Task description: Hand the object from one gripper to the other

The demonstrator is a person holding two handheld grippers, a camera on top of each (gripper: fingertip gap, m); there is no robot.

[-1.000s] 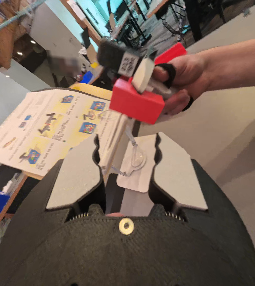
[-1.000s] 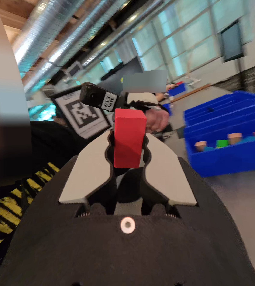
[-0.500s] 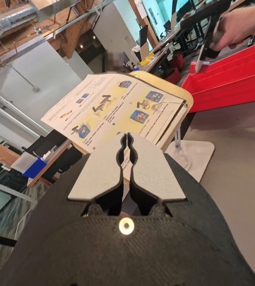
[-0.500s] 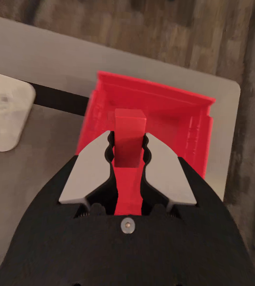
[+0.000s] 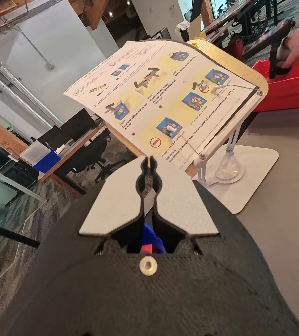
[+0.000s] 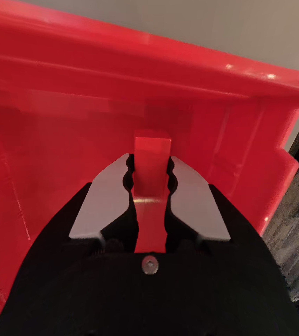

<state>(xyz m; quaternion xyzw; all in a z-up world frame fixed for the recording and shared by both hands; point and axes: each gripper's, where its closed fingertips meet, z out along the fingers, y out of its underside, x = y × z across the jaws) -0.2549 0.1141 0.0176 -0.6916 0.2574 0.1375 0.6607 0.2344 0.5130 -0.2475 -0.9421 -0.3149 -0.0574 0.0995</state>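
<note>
Right gripper (image 6: 150,160): clamped on a red block (image 6: 151,163), a pad pressed to each long side, its far end jutting past the fingertips.
Block's place: down inside the red bin (image 6: 90,81), near the far wall.
Left gripper (image 5: 148,160): fingers nearly together with nothing between them, pointing at an instruction sheet (image 5: 163,100) on a stand.
Handling, as judged: a rigid, squared block, probably light; smooth faces could slide, yet flat parallel sides suit a pinch.
Best hold: mid-length, across the narrow width.
</note>
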